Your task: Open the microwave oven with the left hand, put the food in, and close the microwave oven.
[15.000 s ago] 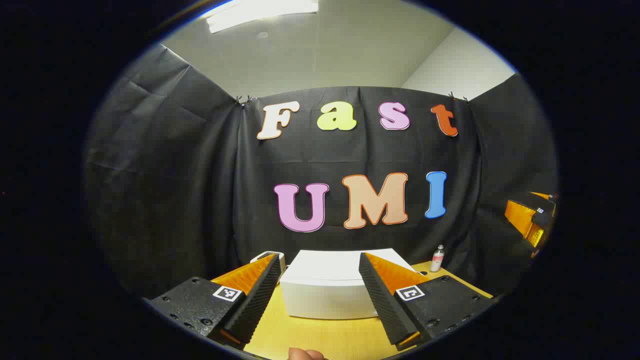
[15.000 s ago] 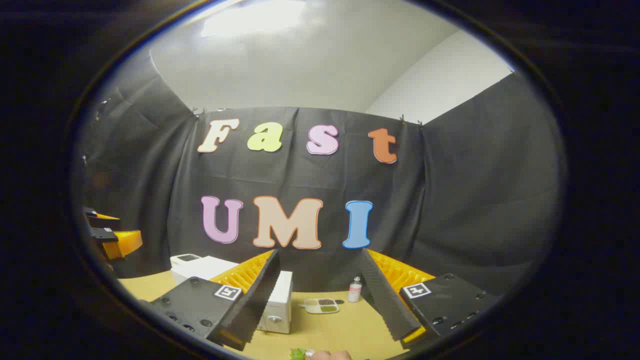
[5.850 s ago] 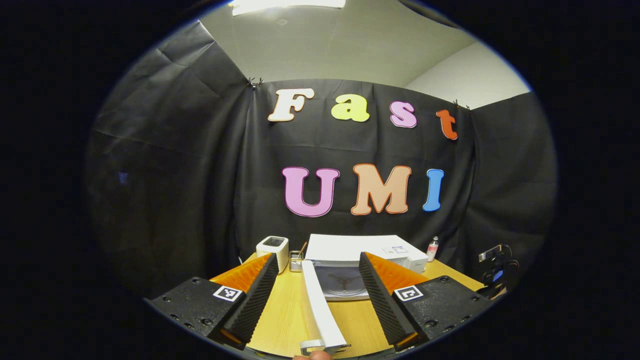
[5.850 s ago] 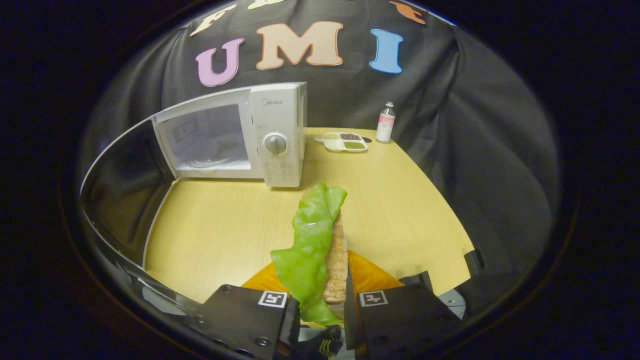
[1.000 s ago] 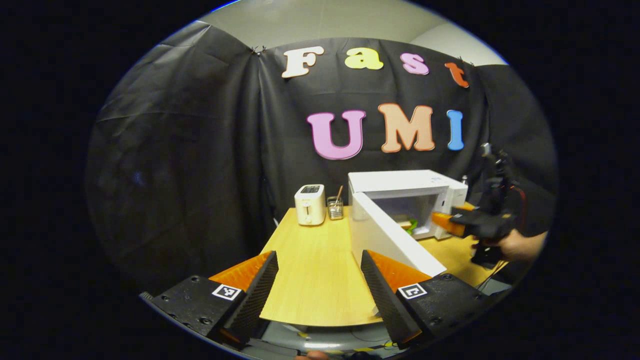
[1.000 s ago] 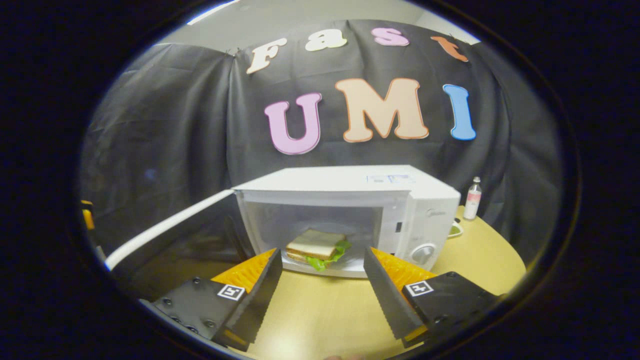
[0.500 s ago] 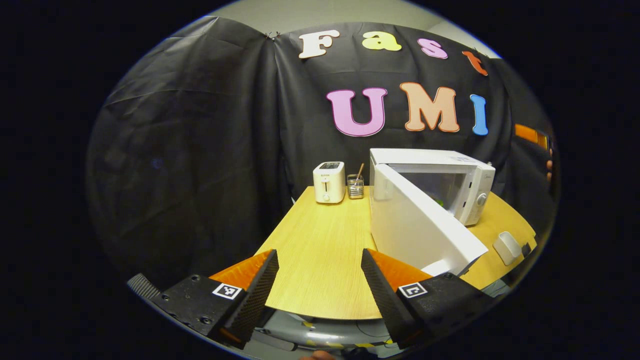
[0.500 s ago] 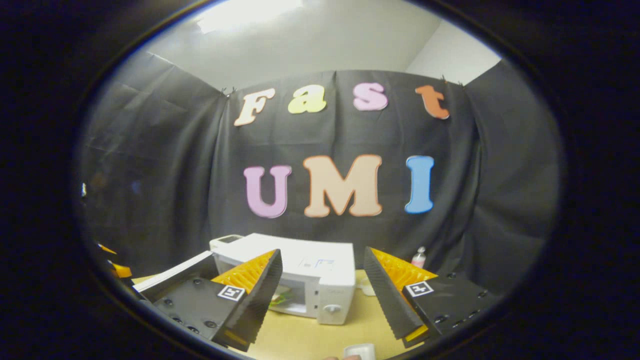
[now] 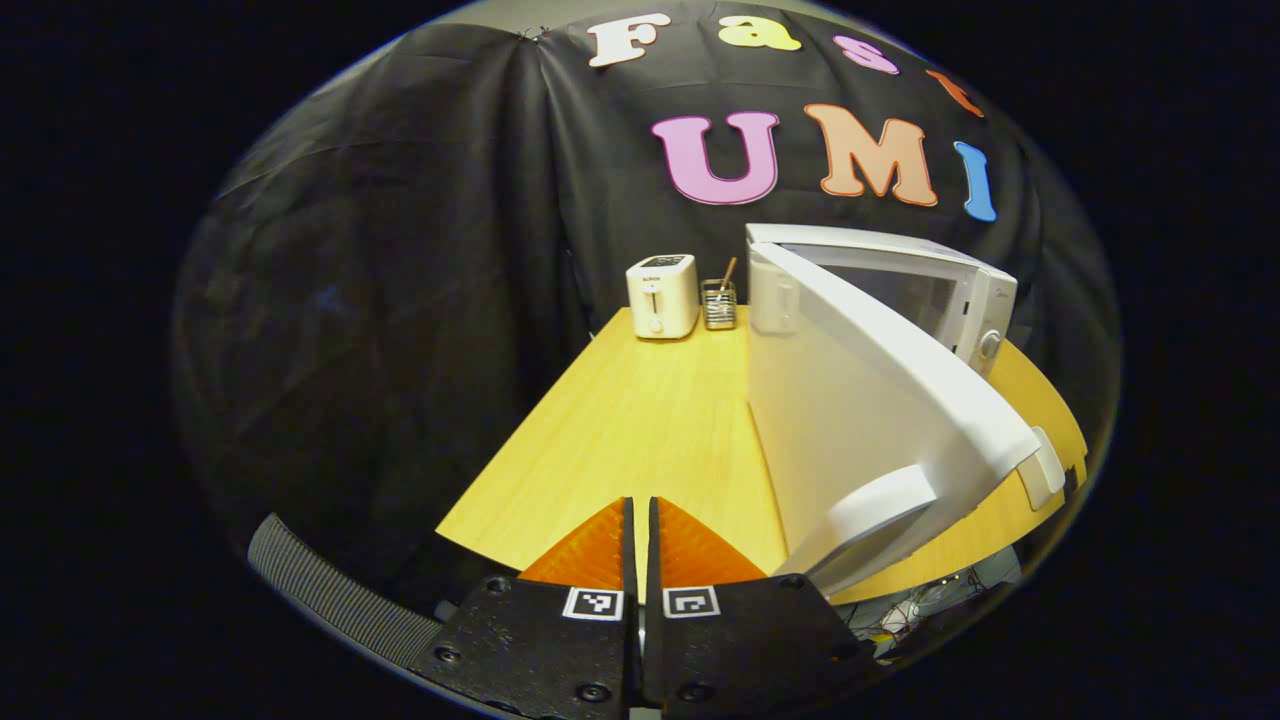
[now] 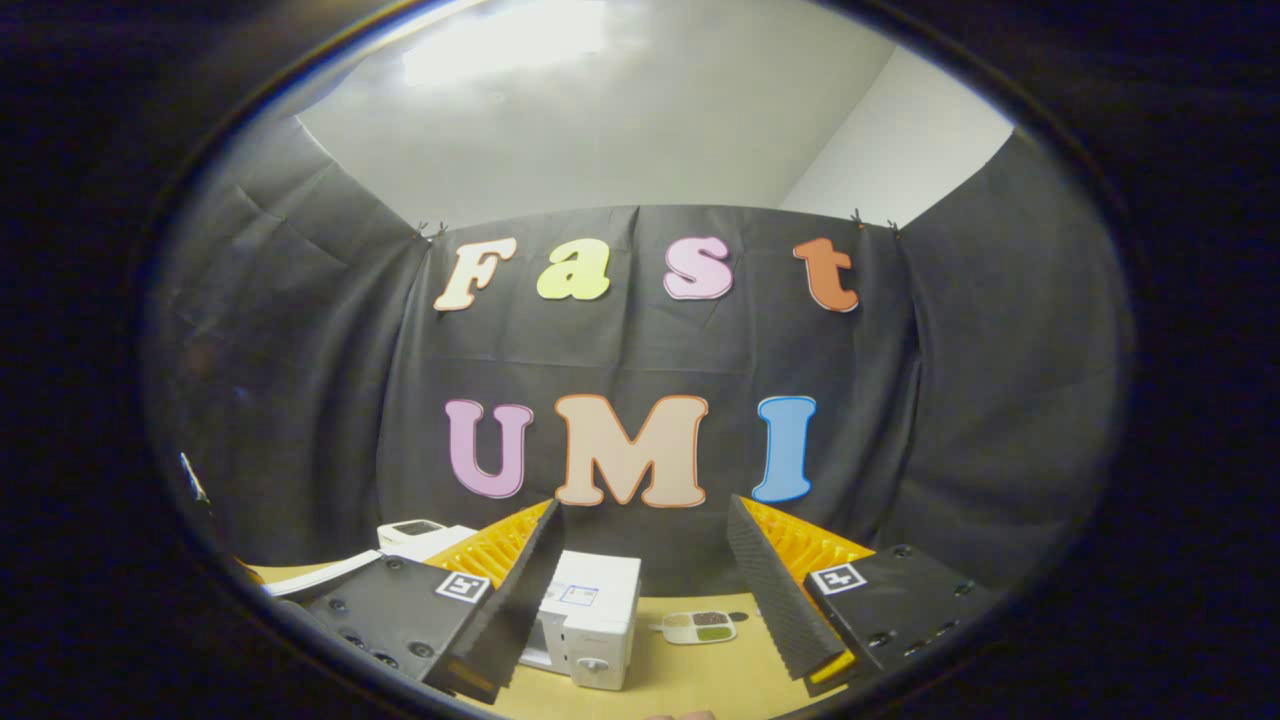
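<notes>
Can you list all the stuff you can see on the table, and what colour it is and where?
microwave: one, white, far right of table
microwave door: one, white, swung open toward the camera
toaster: one, white, back of table, left of microwave
wire cup: one, metal, between toaster and microwave
divided dish: one, white, right of microwave
table: one, yellow wood
left gripper: one, orange and black, fingers together, holding nothing
right gripper: one, orange and black, fingers apart

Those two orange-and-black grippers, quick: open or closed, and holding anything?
Left gripper: closed, fingers together, nothing between them.
Right gripper: open, holding nothing.
</notes>
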Demonstrator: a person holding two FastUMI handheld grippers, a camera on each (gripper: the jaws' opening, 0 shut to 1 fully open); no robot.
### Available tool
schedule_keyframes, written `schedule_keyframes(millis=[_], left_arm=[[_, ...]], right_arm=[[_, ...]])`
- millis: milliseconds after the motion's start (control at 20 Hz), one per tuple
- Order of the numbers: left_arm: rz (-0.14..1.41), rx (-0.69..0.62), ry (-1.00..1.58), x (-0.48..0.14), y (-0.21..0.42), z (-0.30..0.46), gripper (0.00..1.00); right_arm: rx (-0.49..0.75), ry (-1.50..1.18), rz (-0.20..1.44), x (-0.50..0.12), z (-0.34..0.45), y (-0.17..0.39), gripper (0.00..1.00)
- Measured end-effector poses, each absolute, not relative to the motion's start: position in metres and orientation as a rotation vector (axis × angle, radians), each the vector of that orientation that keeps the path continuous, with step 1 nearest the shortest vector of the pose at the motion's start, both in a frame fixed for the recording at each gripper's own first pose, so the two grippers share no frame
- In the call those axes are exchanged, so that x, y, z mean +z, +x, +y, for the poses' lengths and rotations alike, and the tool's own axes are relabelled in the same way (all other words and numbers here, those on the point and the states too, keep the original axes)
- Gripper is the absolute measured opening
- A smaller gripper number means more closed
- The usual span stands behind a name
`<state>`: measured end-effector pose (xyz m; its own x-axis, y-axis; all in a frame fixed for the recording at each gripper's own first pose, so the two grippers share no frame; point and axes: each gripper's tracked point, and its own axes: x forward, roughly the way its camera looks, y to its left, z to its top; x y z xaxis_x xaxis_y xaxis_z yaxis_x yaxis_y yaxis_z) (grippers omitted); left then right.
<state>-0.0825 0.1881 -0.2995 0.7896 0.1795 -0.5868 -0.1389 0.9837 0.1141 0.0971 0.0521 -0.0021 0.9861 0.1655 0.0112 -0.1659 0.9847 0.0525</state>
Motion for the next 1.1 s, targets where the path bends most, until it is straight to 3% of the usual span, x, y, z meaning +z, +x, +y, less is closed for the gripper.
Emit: schedule_keyframes(millis=[1100], left_arm=[[0.596, -0.196, 0.208, -0.298, -0.013, 0.012, 0.0]], right_arm=[[0.095, 0.009, 0.012, -0.008, -0.033, 0.054, 0.92]])
